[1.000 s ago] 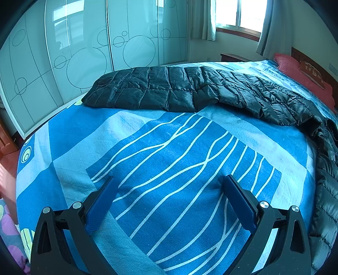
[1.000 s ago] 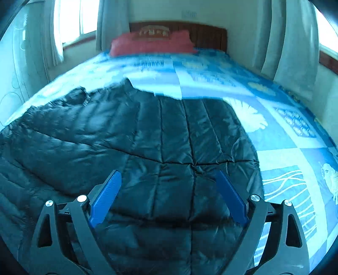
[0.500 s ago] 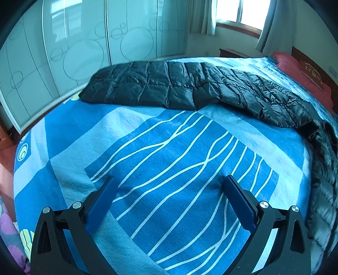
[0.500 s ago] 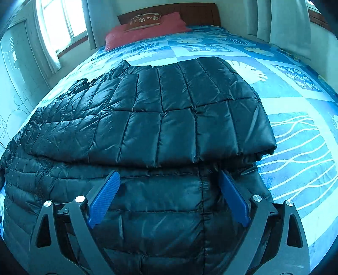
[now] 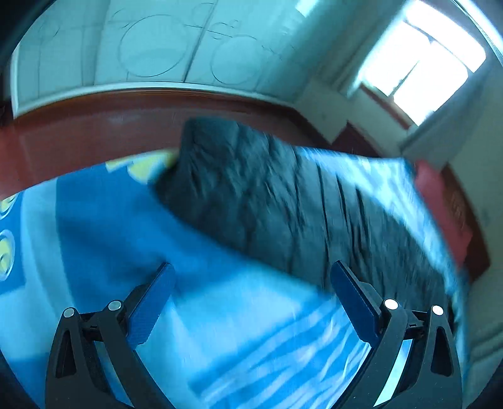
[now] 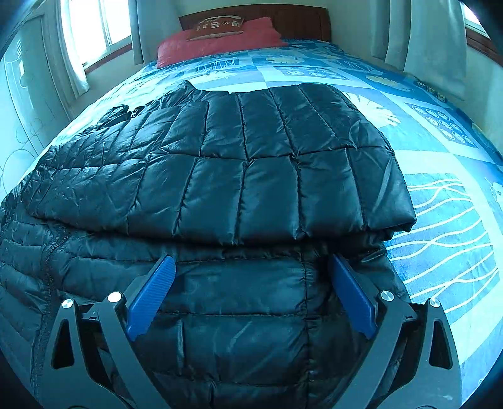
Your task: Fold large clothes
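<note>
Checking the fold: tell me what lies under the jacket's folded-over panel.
Under the folded panel lies the jacket's lower layer, on the blue bedsheet. Anything between them is covered.

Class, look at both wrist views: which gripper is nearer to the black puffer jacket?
Right. The right gripper hangs open directly over the black puffer jacket; the left gripper, also open, is over the blue bedspread, the jacket lying ahead of it.

A red pillow (image 6: pixel 217 44) lies against the wooden headboard (image 6: pixel 283 19) at the bed's (image 6: pixel 440 151) far end, curtained windows (image 6: pixel 94 31) flanking it.
</note>
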`<action>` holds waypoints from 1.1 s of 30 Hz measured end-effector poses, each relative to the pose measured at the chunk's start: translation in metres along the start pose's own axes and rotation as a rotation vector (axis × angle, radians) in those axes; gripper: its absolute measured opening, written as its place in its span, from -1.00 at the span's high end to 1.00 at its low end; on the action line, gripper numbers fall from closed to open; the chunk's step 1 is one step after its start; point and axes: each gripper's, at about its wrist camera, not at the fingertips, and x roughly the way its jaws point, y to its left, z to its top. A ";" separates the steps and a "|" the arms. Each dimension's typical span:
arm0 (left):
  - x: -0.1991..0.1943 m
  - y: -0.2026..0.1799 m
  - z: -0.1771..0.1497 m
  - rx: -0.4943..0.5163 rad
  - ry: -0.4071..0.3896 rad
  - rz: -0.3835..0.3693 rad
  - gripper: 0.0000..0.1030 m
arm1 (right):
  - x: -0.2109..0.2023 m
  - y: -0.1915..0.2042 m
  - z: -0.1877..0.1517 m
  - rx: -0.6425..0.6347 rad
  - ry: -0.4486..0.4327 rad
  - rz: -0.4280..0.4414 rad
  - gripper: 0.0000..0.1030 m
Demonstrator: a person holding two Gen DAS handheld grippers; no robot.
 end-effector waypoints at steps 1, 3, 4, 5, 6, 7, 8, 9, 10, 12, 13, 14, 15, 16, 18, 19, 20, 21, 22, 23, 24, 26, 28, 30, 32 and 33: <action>0.003 0.003 0.006 -0.021 -0.007 -0.015 -0.90 | 0.000 0.001 0.000 -0.002 0.000 -0.003 -0.88; 0.010 0.009 0.018 -0.070 -0.042 -0.044 -0.90 | 0.001 0.003 0.000 -0.005 0.000 -0.007 -0.88; 0.011 0.011 0.021 -0.086 -0.054 -0.050 -0.90 | 0.000 0.003 0.000 -0.007 0.000 -0.009 -0.88; 0.013 0.013 0.023 -0.116 -0.066 -0.055 -0.85 | 0.000 0.003 0.000 -0.008 0.000 -0.011 -0.88; 0.012 0.014 0.024 -0.138 -0.079 -0.053 -0.77 | 0.000 0.004 0.000 -0.010 0.000 -0.014 -0.88; 0.010 0.014 0.024 -0.160 -0.099 -0.030 -0.58 | 0.000 0.004 0.000 -0.012 0.000 -0.016 -0.88; 0.009 0.013 0.024 -0.168 -0.108 -0.013 -0.39 | 0.000 0.004 0.000 -0.013 0.000 -0.017 -0.88; 0.008 0.014 0.025 -0.166 -0.118 -0.001 -0.25 | 0.001 0.004 0.000 -0.014 0.000 -0.018 -0.88; 0.006 0.014 0.025 -0.159 -0.140 0.000 0.23 | 0.000 0.004 0.000 -0.015 -0.001 -0.019 -0.88; 0.011 0.017 0.028 -0.173 -0.125 -0.011 0.53 | 0.000 0.003 0.000 -0.016 -0.002 -0.019 -0.88; 0.013 0.018 0.029 -0.185 -0.118 -0.003 0.65 | 0.001 0.003 0.000 -0.016 -0.002 -0.019 -0.88; 0.014 0.018 0.031 -0.183 -0.119 0.005 0.74 | 0.000 0.003 0.000 -0.015 -0.002 -0.018 -0.88; 0.014 0.016 0.032 -0.172 -0.123 0.014 0.79 | 0.001 0.003 0.000 -0.015 -0.002 -0.018 -0.88; 0.013 0.011 0.034 -0.153 -0.129 0.023 0.84 | 0.001 0.003 0.000 -0.014 -0.002 -0.017 -0.88; 0.007 -0.003 0.034 -0.111 -0.154 0.030 0.86 | 0.000 0.005 -0.001 -0.013 -0.004 -0.018 -0.88; 0.005 -0.006 0.037 -0.093 -0.163 0.023 0.87 | 0.000 0.003 -0.001 -0.014 -0.004 -0.017 -0.88; 0.002 -0.018 0.037 -0.064 -0.175 0.009 0.88 | 0.000 0.003 -0.001 -0.014 -0.004 -0.017 -0.88; 0.000 -0.025 0.037 -0.046 -0.181 -0.001 0.88 | 0.000 0.003 -0.001 -0.015 -0.003 -0.017 -0.88; -0.006 -0.042 0.034 -0.010 -0.191 -0.020 0.88 | 0.000 0.003 -0.001 -0.015 -0.003 -0.017 -0.88; -0.010 -0.057 0.030 0.023 -0.199 -0.040 0.88 | 0.000 0.003 -0.001 -0.015 -0.003 -0.017 -0.88; -0.015 -0.079 0.024 0.068 -0.203 -0.073 0.88 | 0.000 0.003 -0.001 -0.014 -0.003 -0.016 -0.88; -0.023 -0.110 0.012 0.127 -0.195 -0.126 0.88 | 0.000 0.003 -0.001 -0.014 -0.004 -0.015 -0.88; -0.025 -0.157 -0.006 0.205 -0.167 -0.196 0.88 | 0.000 0.003 -0.001 -0.014 -0.003 -0.016 -0.88; -0.030 -0.205 -0.035 0.290 -0.127 -0.259 0.88 | 0.000 0.003 -0.001 -0.013 -0.004 -0.015 -0.88; -0.030 -0.244 -0.058 0.356 -0.090 -0.306 0.88 | 0.000 0.003 0.000 -0.011 -0.005 -0.013 -0.88; -0.031 -0.270 -0.078 0.403 -0.067 -0.336 0.88 | 0.000 0.003 0.000 -0.010 -0.006 -0.011 -0.88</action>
